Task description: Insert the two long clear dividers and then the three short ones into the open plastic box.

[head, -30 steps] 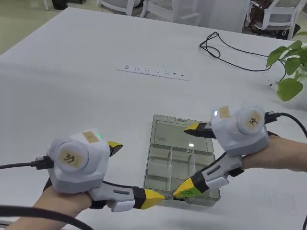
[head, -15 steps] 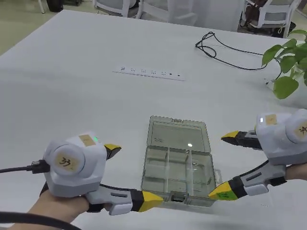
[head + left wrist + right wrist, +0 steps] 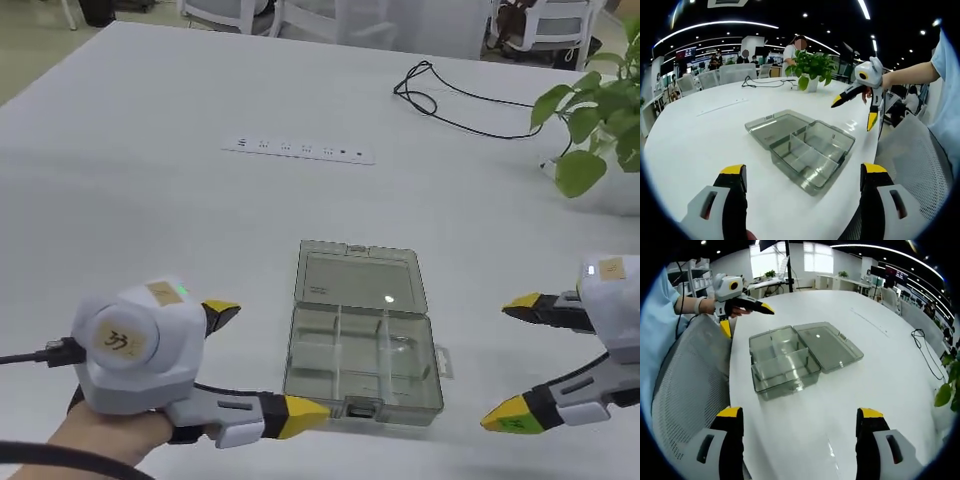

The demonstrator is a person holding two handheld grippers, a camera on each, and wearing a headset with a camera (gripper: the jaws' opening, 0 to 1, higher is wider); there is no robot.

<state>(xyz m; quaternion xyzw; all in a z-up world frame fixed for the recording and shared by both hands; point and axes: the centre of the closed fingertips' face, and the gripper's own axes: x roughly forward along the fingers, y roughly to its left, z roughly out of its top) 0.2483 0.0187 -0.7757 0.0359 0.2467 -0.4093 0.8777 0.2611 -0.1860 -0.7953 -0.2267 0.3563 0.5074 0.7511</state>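
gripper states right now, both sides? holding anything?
Left gripper: open, holding nothing.
Right gripper: open, holding nothing.

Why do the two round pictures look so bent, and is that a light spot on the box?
Gripper views: a fisheye lens curves the table edge and ceiling lights. Head view: straight lines, and a small glint on the box lid.

Smoky grey-clear box (image 3: 360, 345), white table (image 3: 150, 150), yellow-tipped white left gripper (image 3: 263, 360) and right gripper (image 3: 510, 362), green plant (image 3: 575, 170).
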